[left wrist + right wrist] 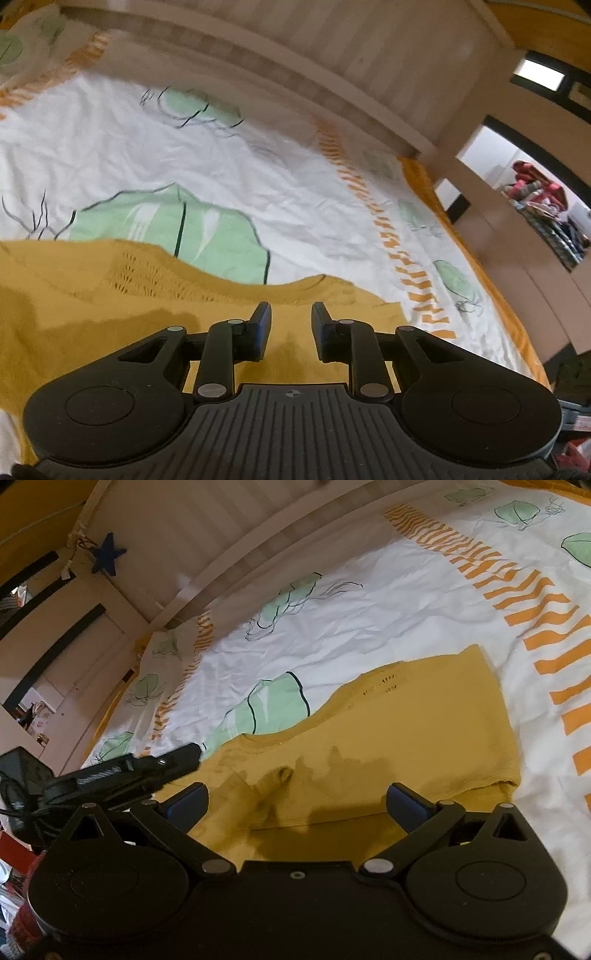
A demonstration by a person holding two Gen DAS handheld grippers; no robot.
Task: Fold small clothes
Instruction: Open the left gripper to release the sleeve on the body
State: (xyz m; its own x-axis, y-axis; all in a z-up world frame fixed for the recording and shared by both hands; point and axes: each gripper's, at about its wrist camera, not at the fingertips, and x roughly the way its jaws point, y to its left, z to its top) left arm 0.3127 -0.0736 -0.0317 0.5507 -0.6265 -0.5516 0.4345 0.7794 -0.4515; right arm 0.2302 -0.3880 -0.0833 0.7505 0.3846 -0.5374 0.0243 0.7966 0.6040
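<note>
Garment, small, mustard-yellow (406,738): lies flat on the bed cover, directly ahead of and beneath both grippers, partly folded, with a doubled edge on the side nearest the right gripper and a band of openwork stitching toward its far edge.

Left gripper (291,321): black, blue-padded fingers; jaws a narrow gap apart, nothing between them, the yellow cloth just under the tips. In the right wrist view it reaches in from the left, its tip at the garment's left edge.

Right gripper (295,805): jaws spread wide, empty, poised over the garment's near fold; whether the tips touch the cloth cannot be told.

Bed cover (184,155): white, creased, printed with pale green leaves and orange striped bands; stretches away beyond the garment.

Headboard (332,74): pale slatted wood, beyond the cover.

Star (108,553): dark blue, hung on the bed frame, far left of the right gripper.
</note>
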